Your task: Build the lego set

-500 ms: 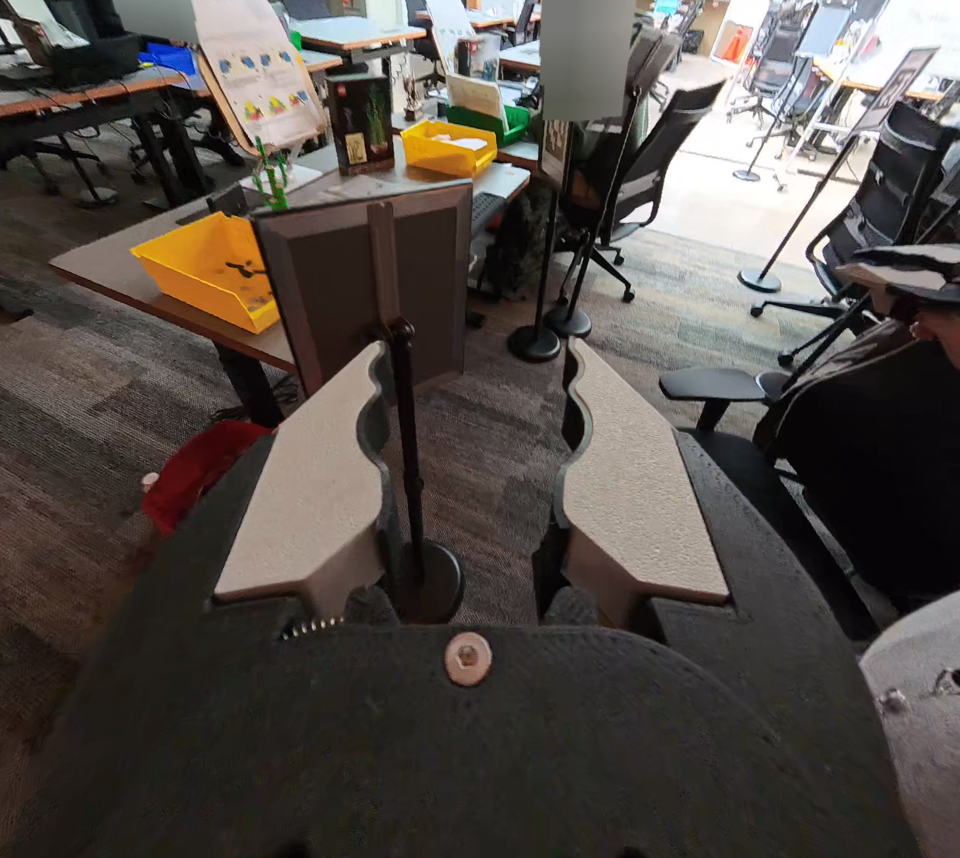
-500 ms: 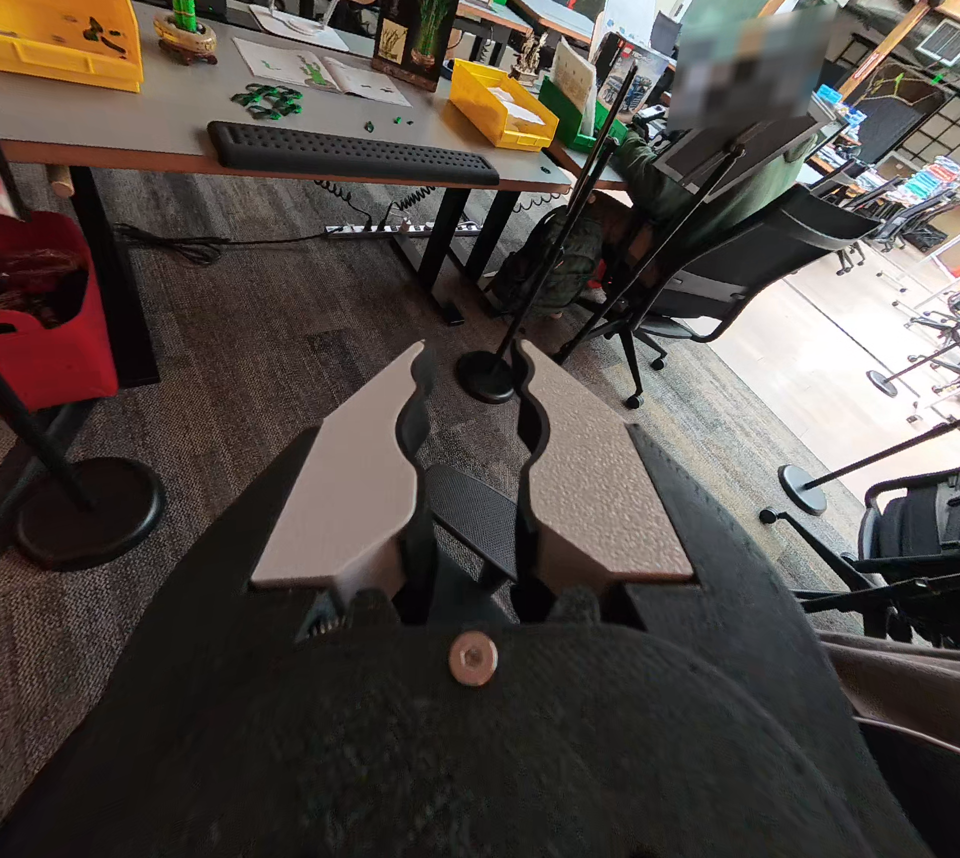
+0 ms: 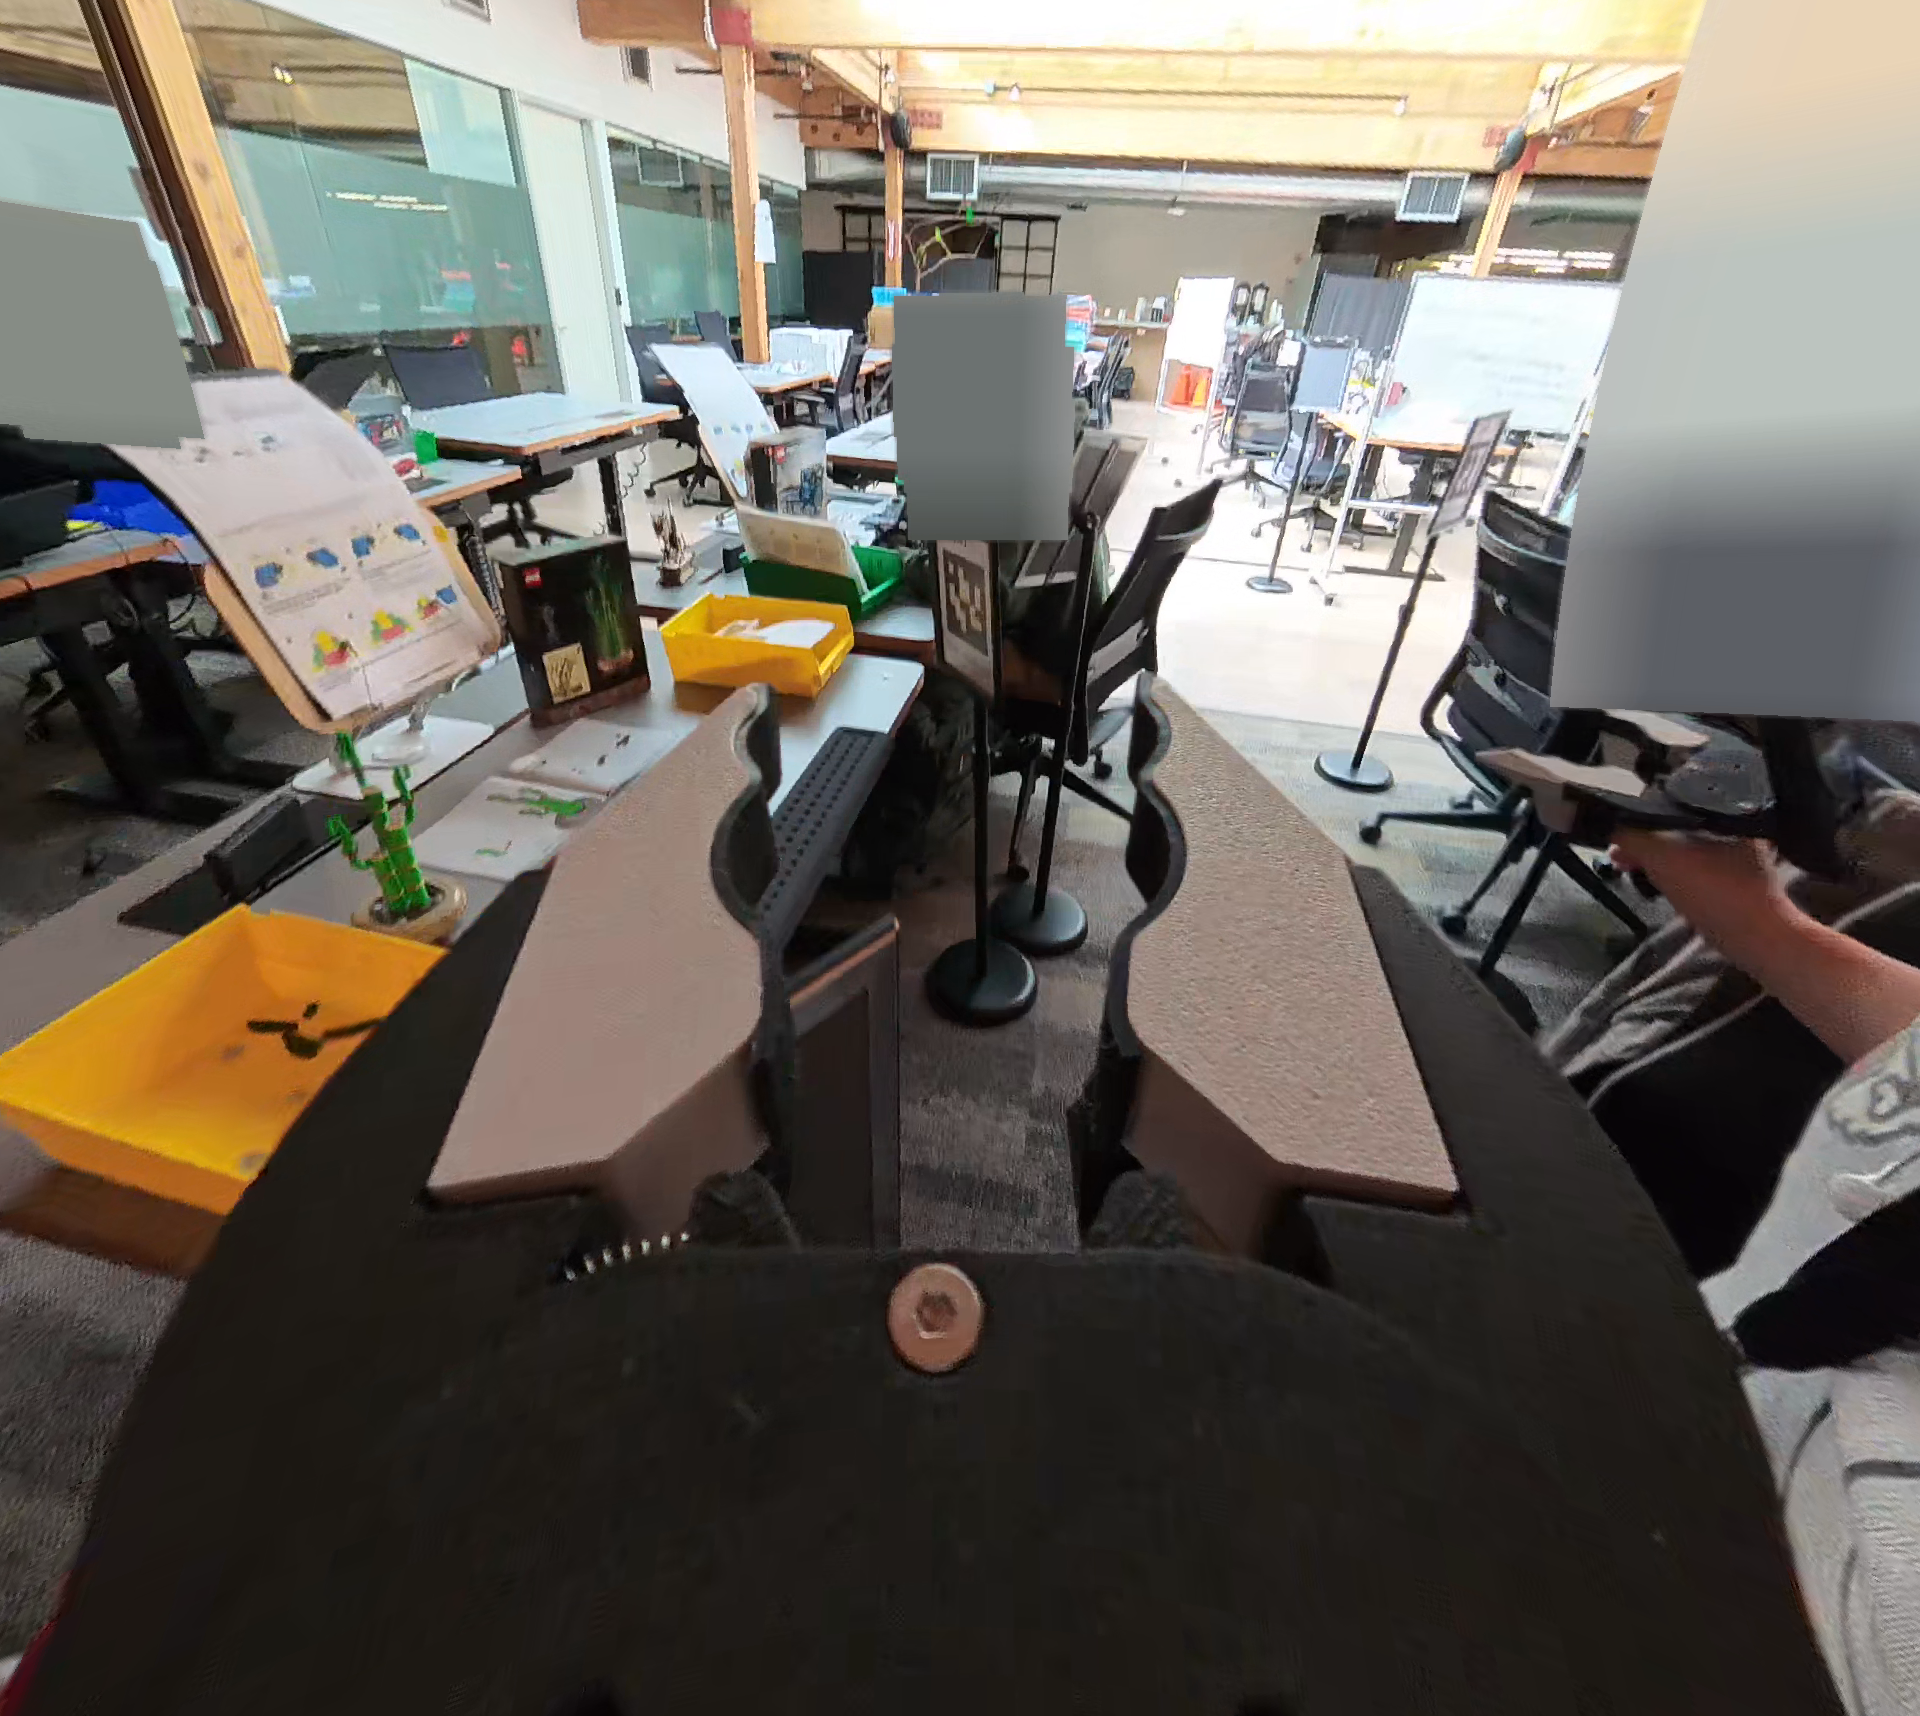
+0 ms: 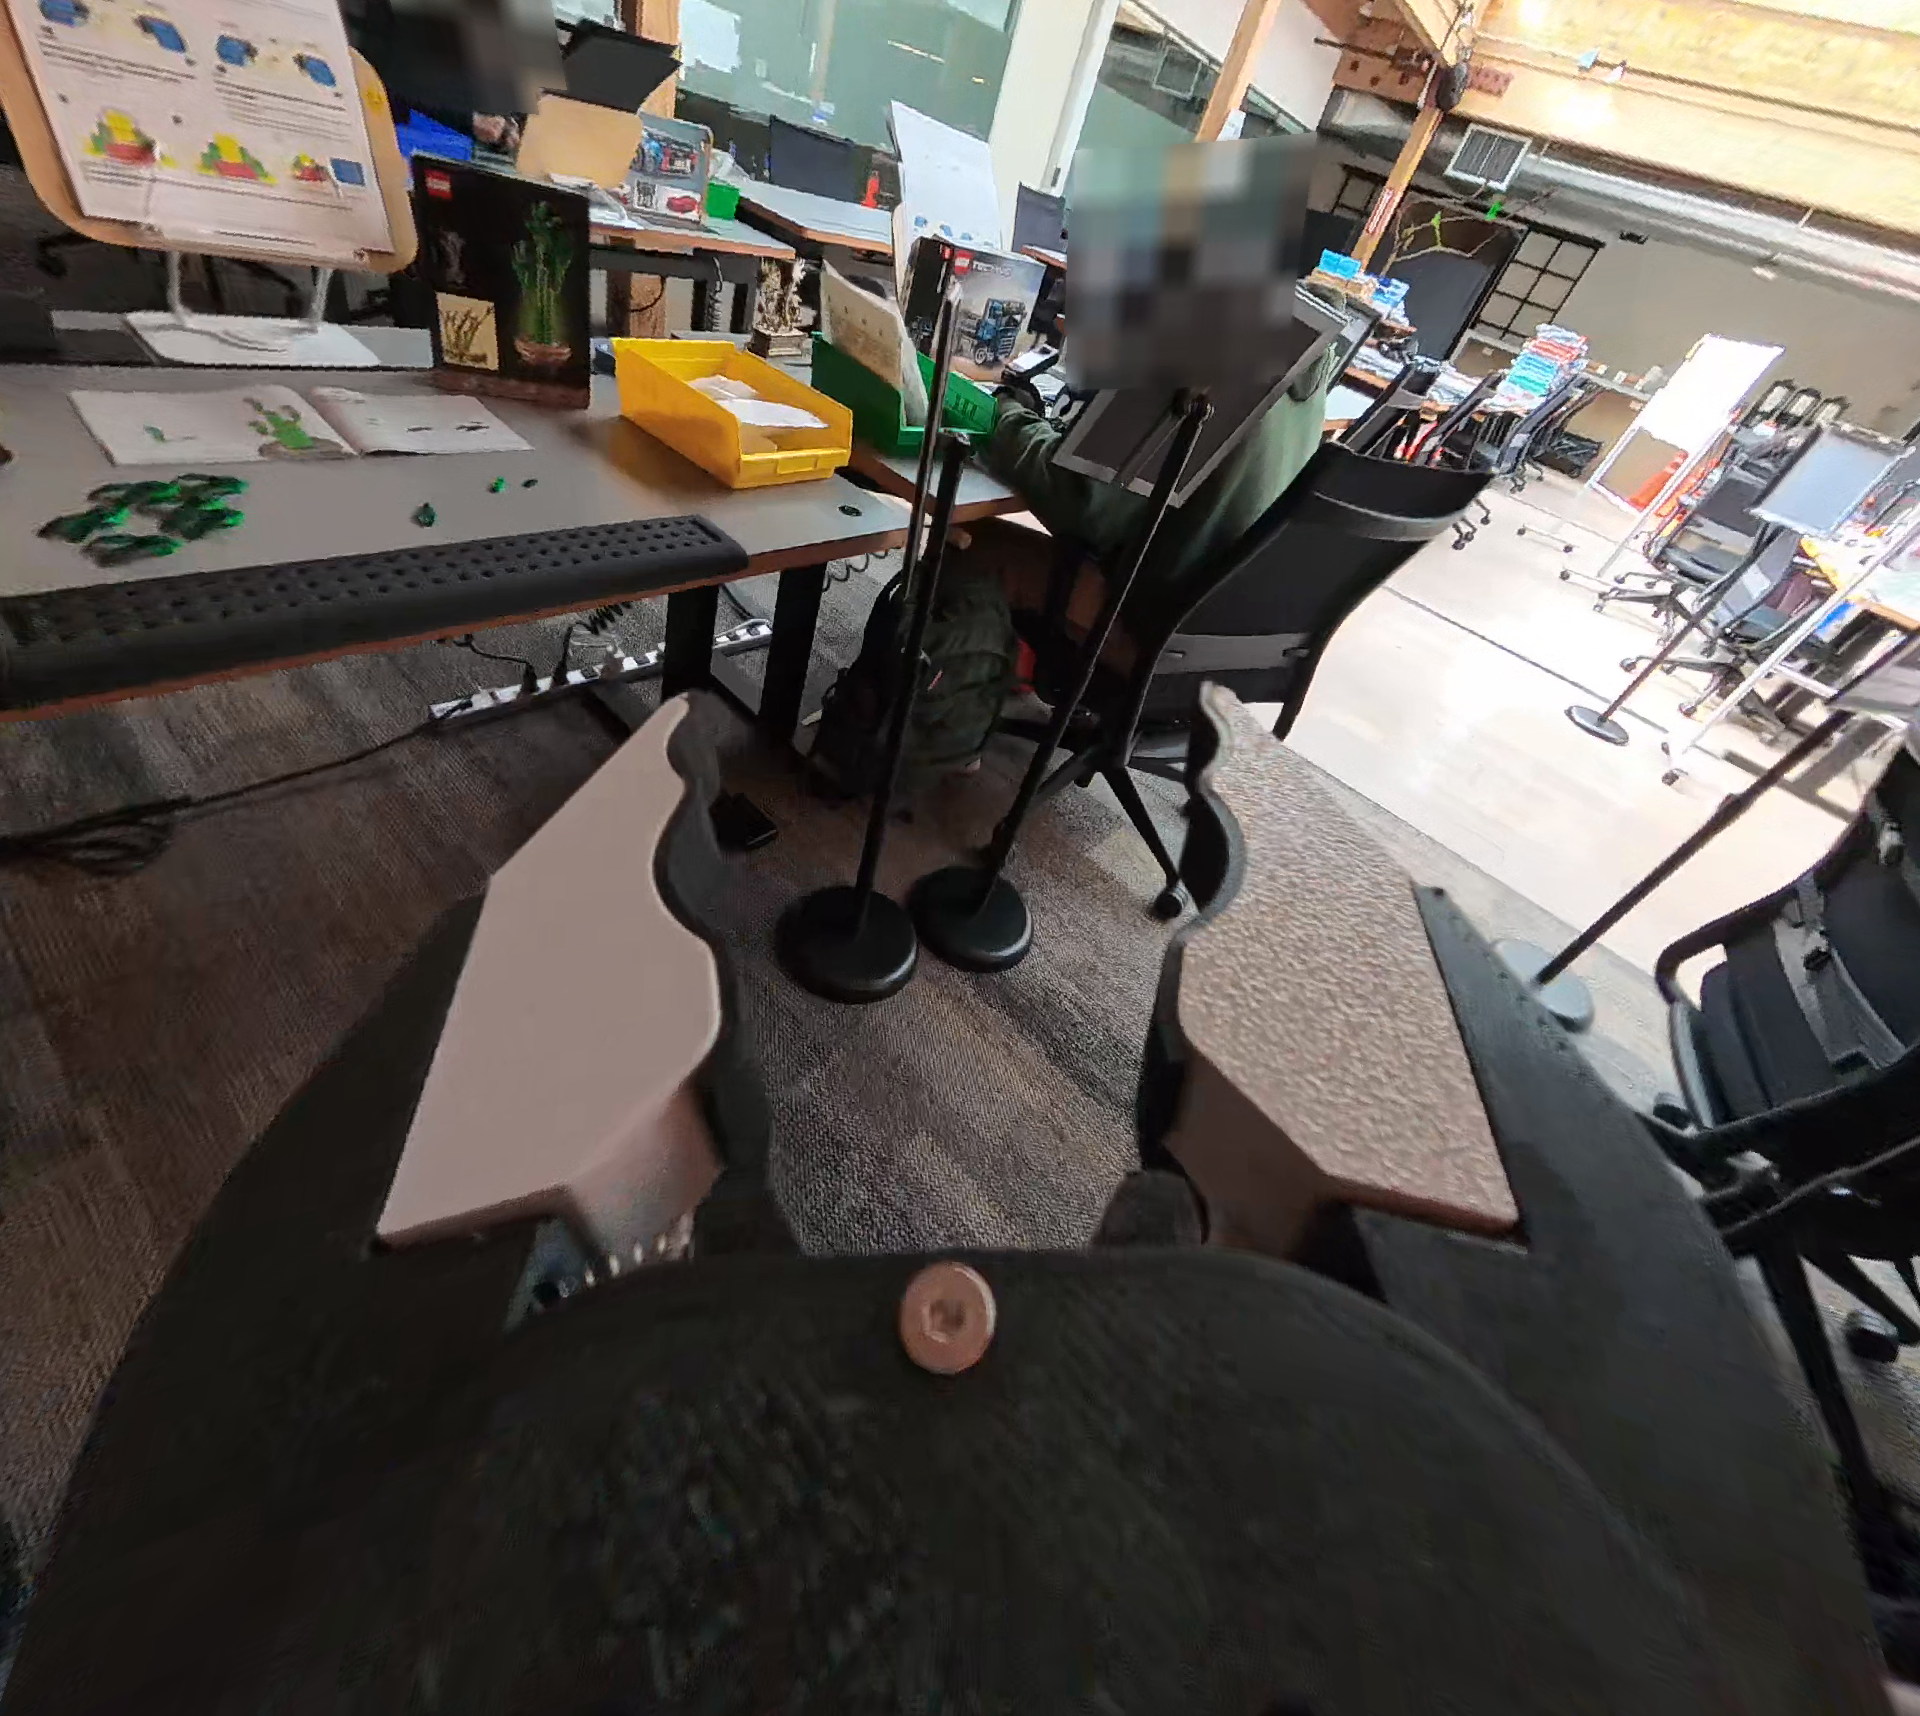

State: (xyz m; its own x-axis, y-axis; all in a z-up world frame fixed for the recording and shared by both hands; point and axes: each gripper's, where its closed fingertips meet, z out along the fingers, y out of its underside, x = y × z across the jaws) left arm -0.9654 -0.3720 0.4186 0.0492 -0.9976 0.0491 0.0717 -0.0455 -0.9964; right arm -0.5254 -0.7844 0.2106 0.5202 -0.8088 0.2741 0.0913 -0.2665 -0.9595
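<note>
The half-built green bamboo model (image 3: 390, 845) stands on the grey desk (image 3: 862, 690), just behind a yellow bin (image 3: 156, 1074) holding what look like a few dark pieces. Loose green pieces (image 4: 145, 513) lie before the open instruction booklet (image 4: 301, 425). Both the left gripper (image 3: 951, 721) and right gripper (image 4: 940, 721) hang off the desk over carpet, jaws wide apart, empty.

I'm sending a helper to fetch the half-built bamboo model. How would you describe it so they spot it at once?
Go to the grey desk with the long black wrist rest on its front edge. At the end with the tilted yellow bin, just behind that bin, stands the bamboo model. It is the only upright thing there: bright green segmented stalks rising from a small round tan base.
</note>
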